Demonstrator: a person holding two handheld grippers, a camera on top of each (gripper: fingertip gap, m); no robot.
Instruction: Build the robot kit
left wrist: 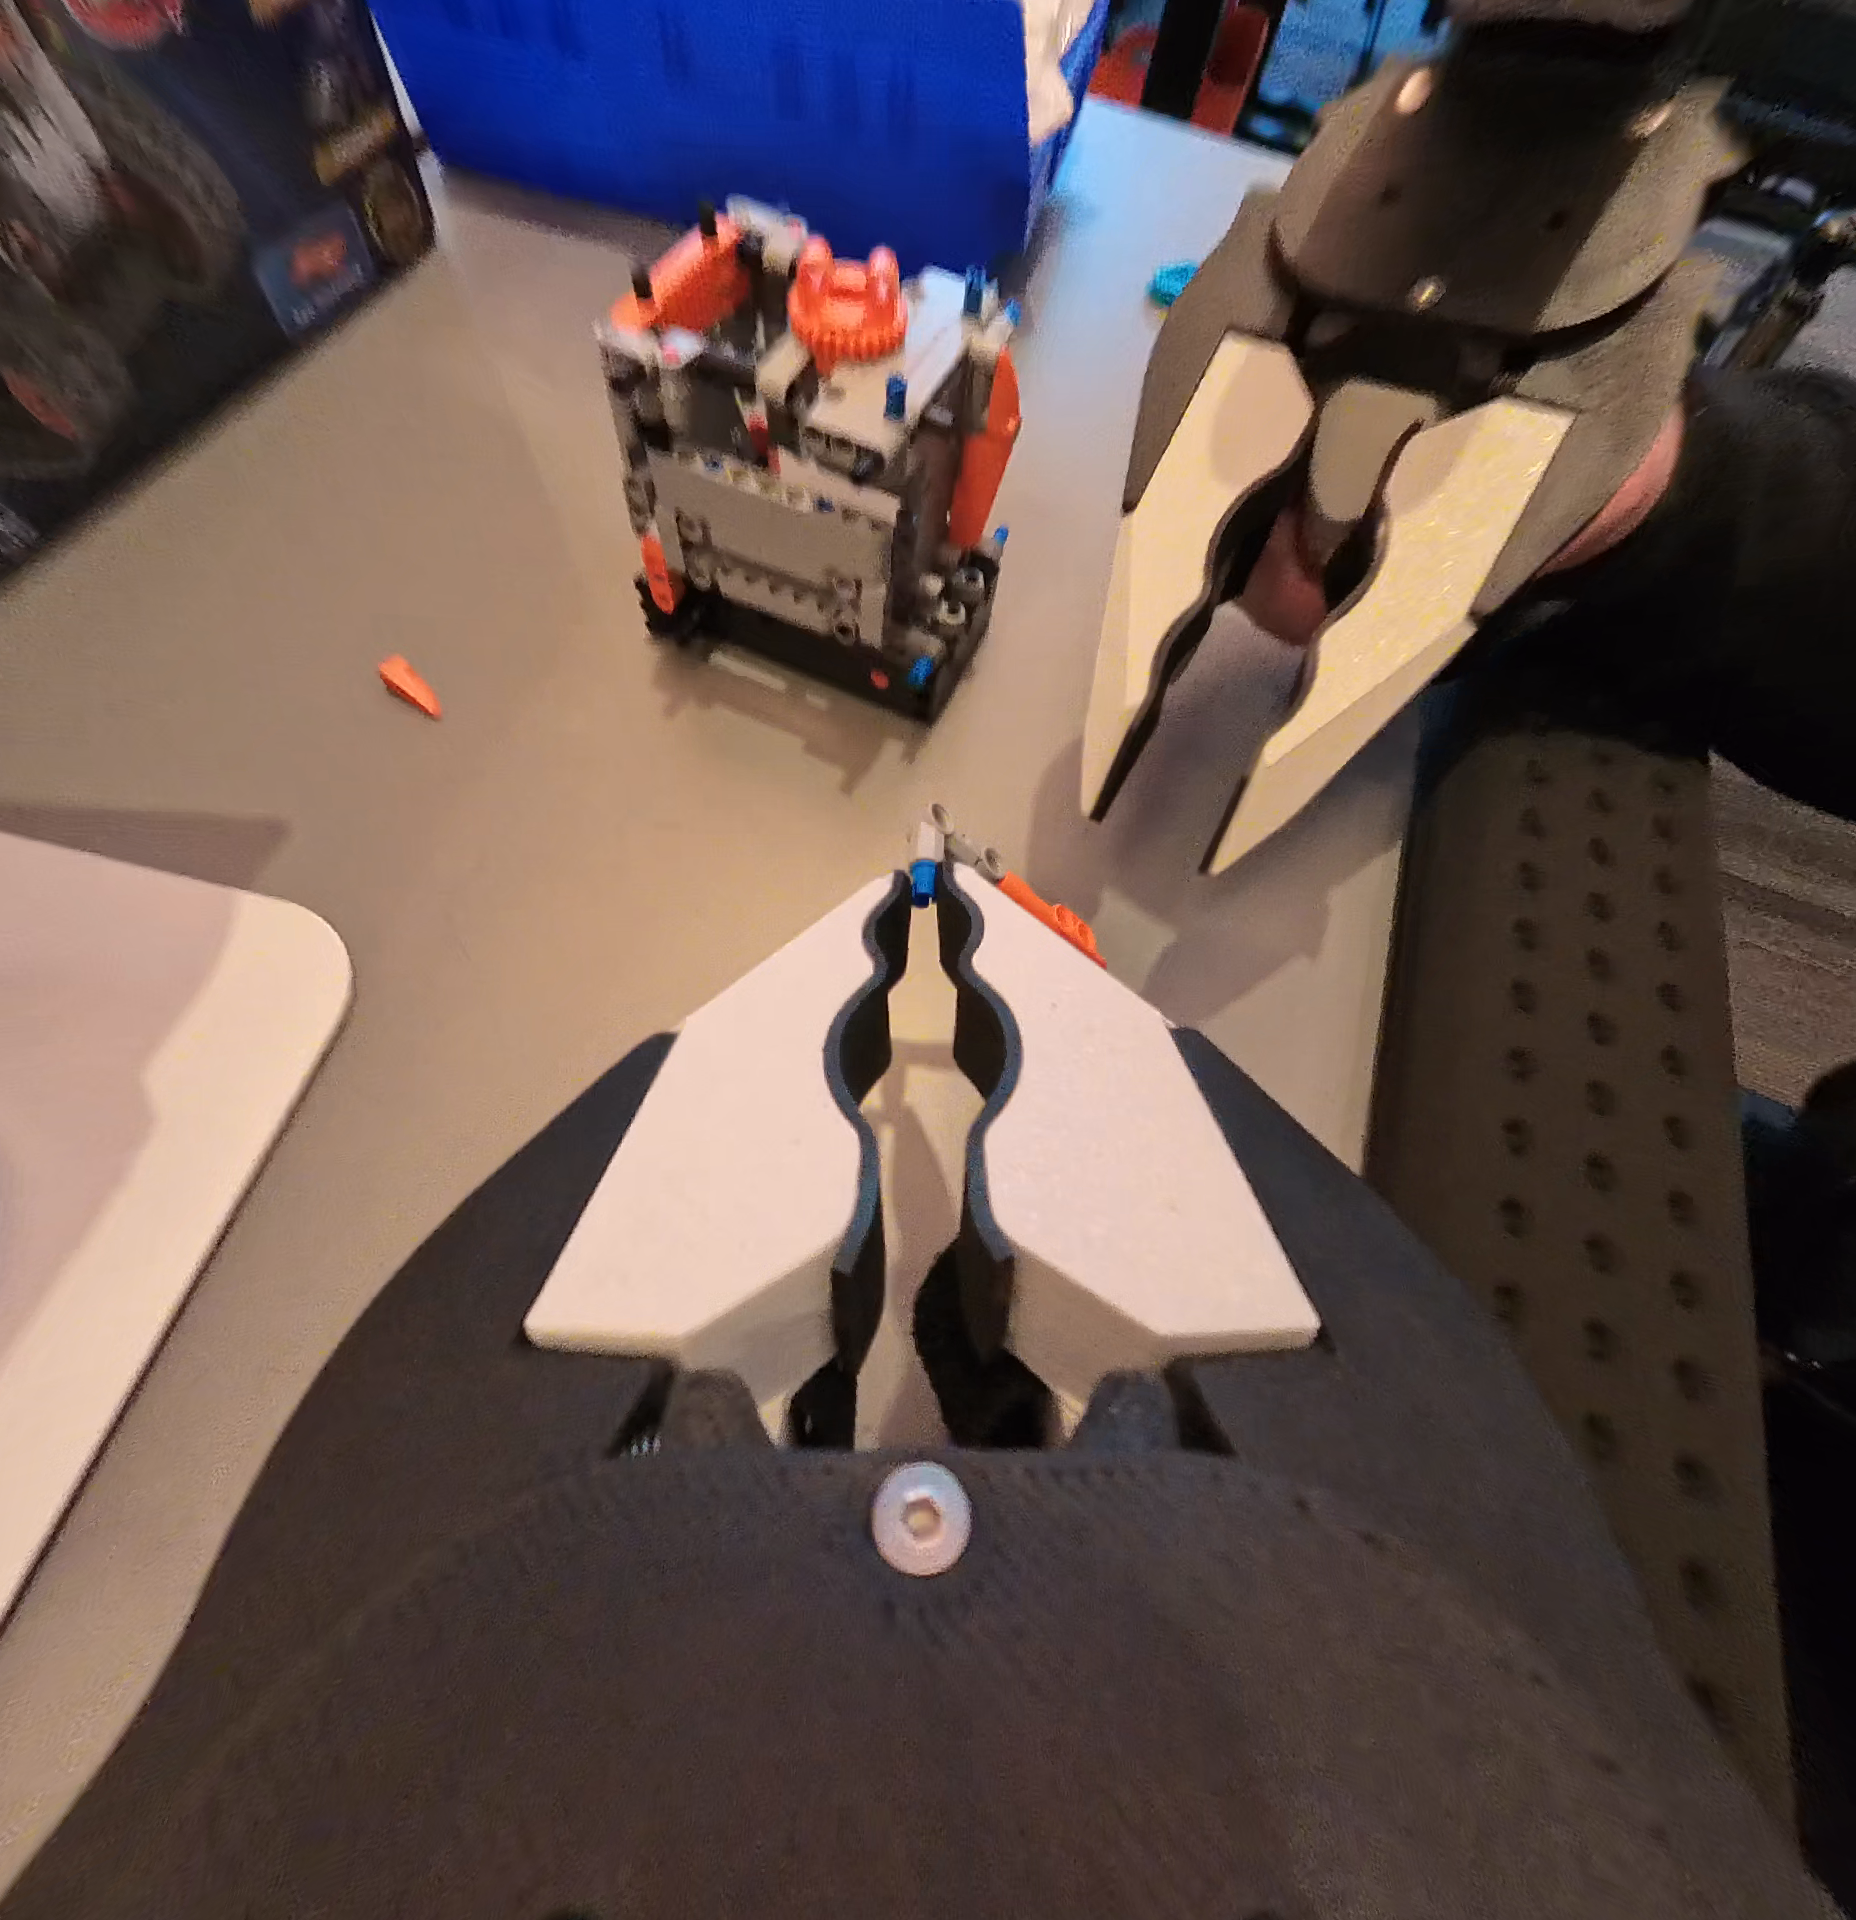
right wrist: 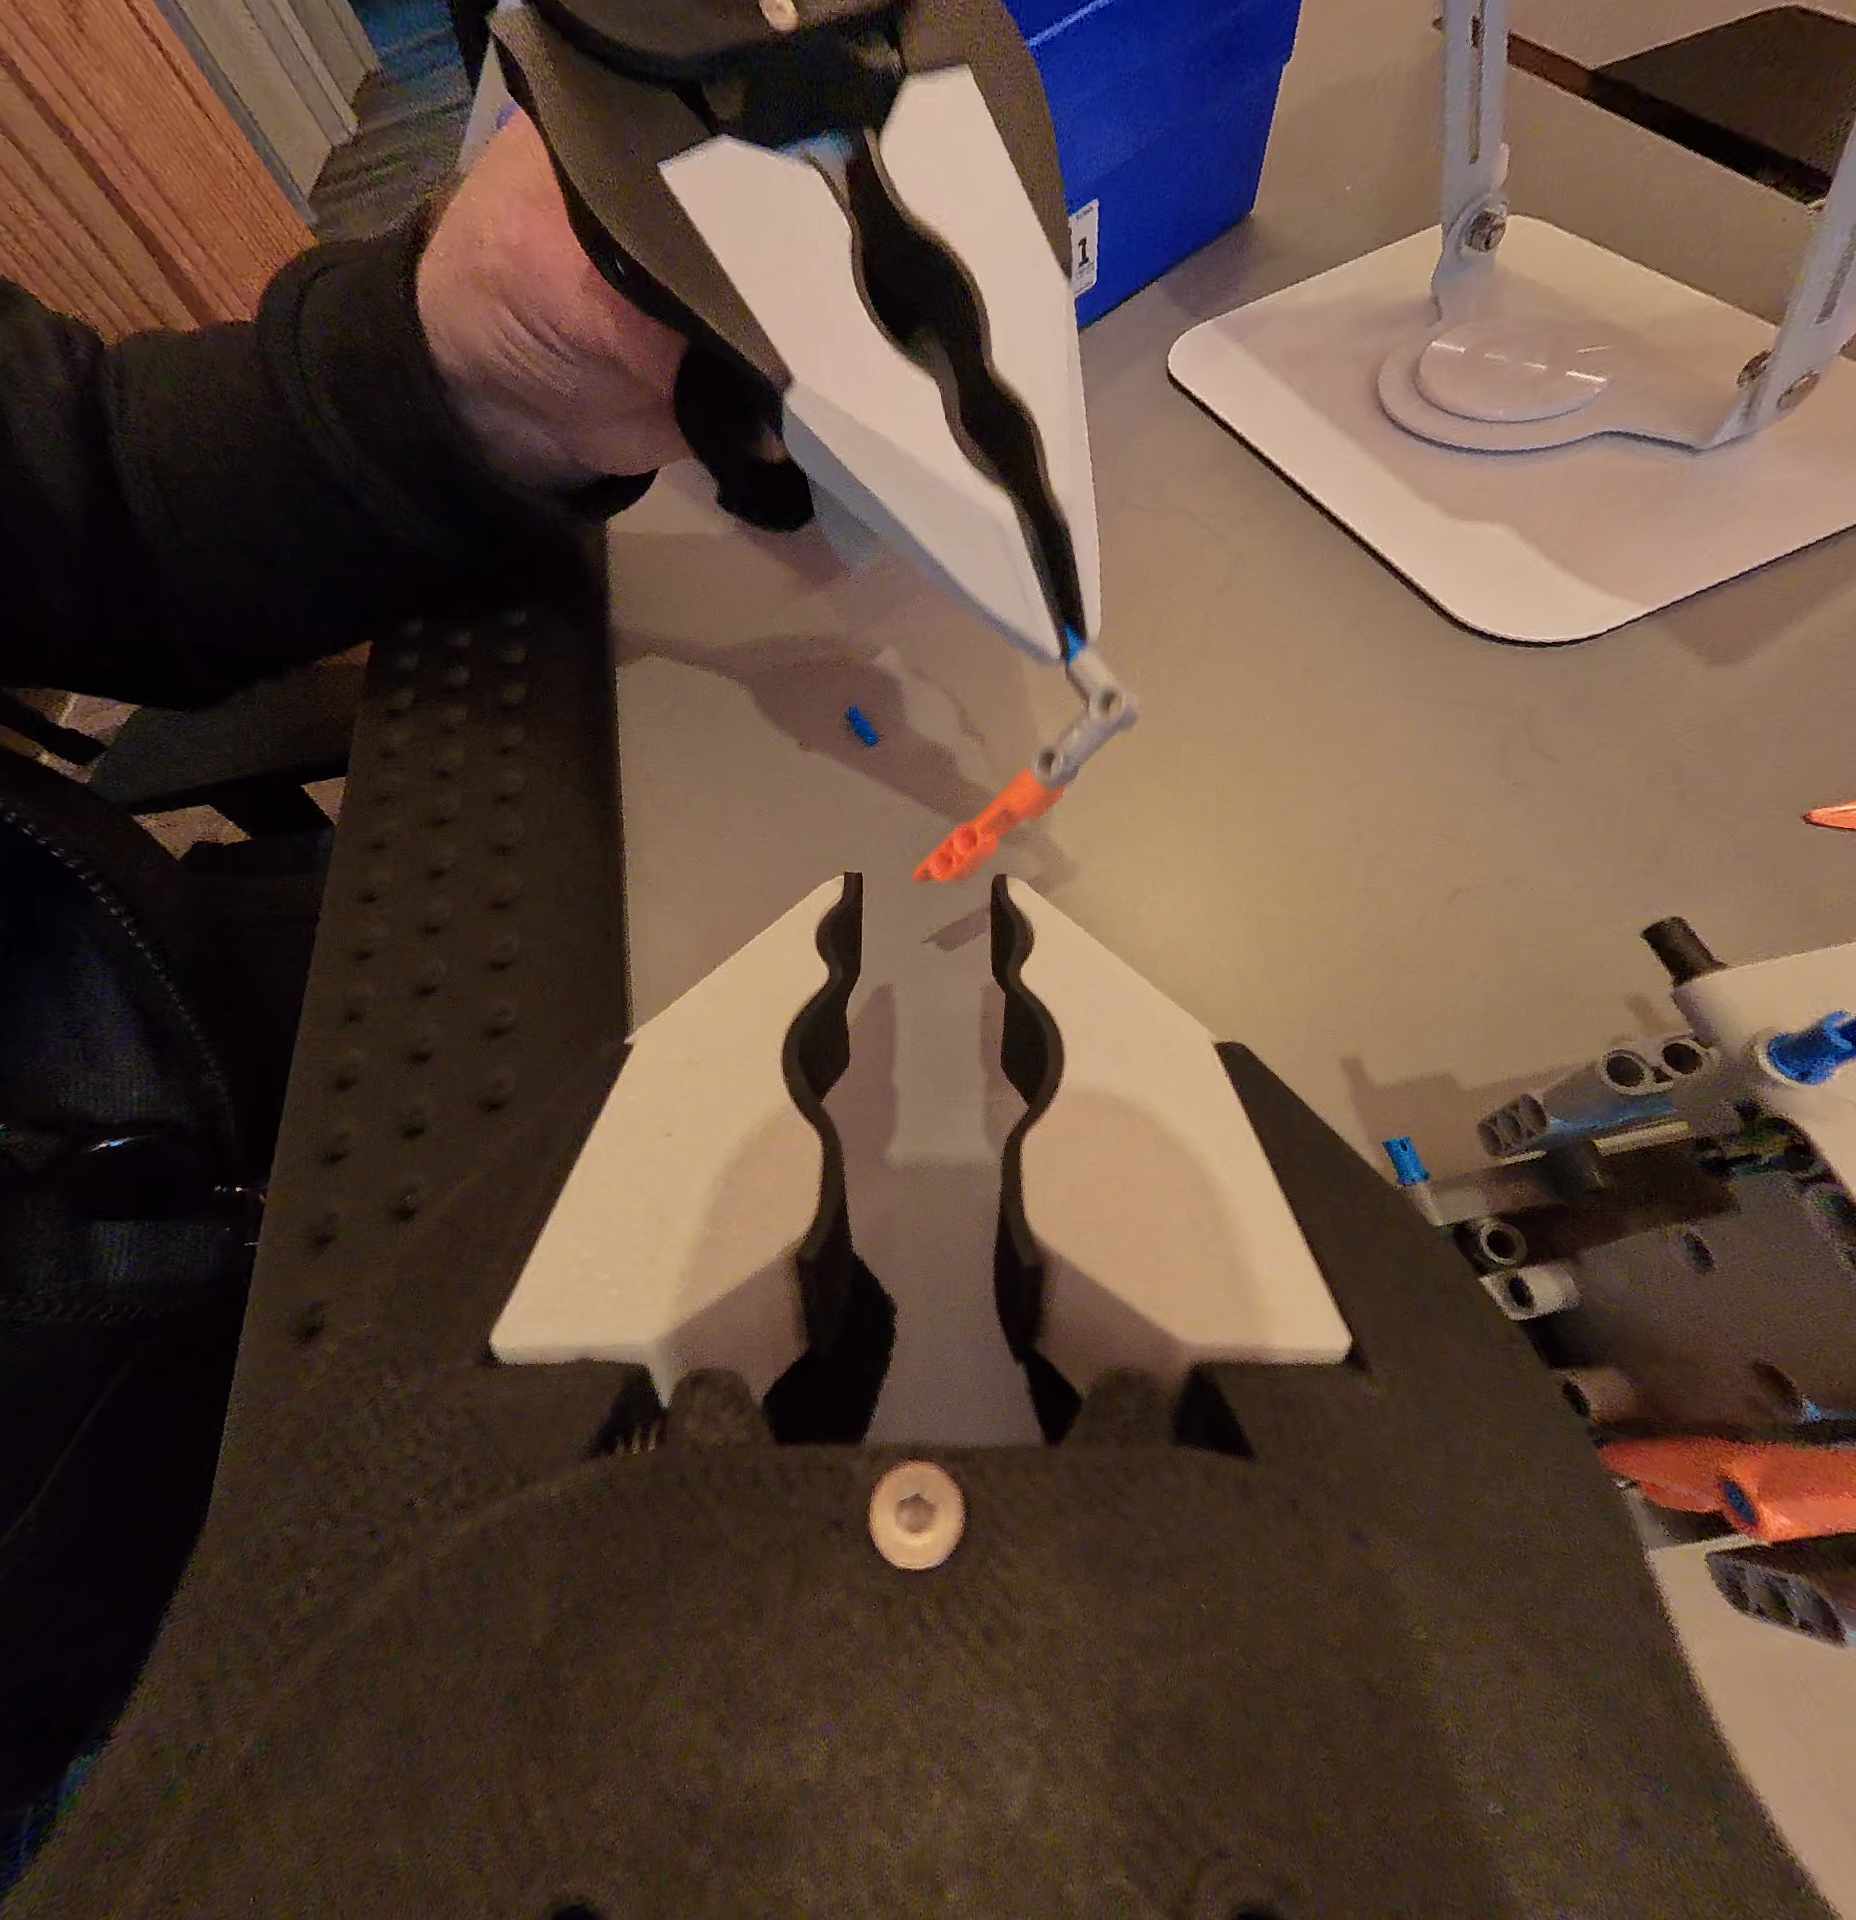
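My left gripper [left wrist: 924, 883] is shut on a blue pin [left wrist: 922, 881] at its tips. The pin joins a small grey link [left wrist: 960, 844] and an orange beam [left wrist: 1054, 920]. In the right wrist view the left gripper [right wrist: 1069, 636] comes down from the top, and the grey link [right wrist: 1095, 717] and orange beam [right wrist: 991, 831] hang from it just above the table. My right gripper [right wrist: 924, 883] is open and empty, its tips close to the orange beam's end. It also shows in the left wrist view [left wrist: 1152, 836].
A grey, black and orange brick model [left wrist: 810, 468] stands mid-table and shows in the right wrist view [right wrist: 1682, 1195]. A loose blue pin [right wrist: 862, 725], a loose orange piece [left wrist: 410, 686], a white stand base [right wrist: 1526, 468], a blue bin [left wrist: 716, 104] and a black perforated strip [right wrist: 467, 935] are around. Tip to tip, the grippers are about 6 cm apart. From either gripper's tips it is about 20 cm to the loose orange piece [left wrist: 410, 686].
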